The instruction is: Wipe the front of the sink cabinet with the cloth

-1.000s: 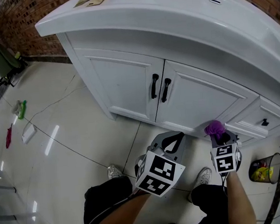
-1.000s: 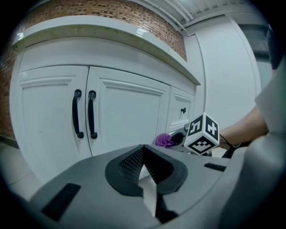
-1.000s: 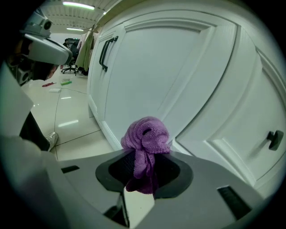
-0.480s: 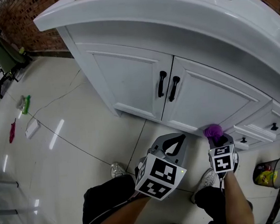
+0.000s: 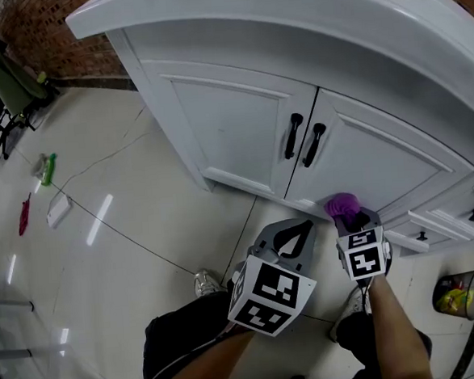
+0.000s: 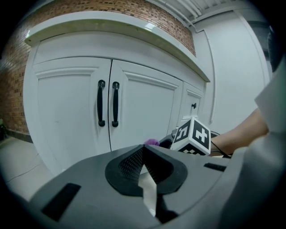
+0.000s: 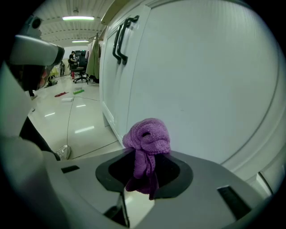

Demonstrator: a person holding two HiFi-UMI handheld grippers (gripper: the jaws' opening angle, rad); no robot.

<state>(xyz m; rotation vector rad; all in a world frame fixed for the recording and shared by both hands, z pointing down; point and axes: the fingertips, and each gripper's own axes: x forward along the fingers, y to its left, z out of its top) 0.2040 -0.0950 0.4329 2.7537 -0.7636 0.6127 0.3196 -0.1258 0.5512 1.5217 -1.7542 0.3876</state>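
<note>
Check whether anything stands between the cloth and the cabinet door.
Nothing visible does. The cloth, clamped in the right gripper, faces bare panel of the right door. The handles sit up and to its left, off the line, and the left gripper hangs shut off to the side.

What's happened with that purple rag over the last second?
The right gripper slid the purple cloth leftward along the bottom of the cabinet door, closer to the black handles. It keeps its grip on the cloth; the left gripper stayed shut and empty.
</note>
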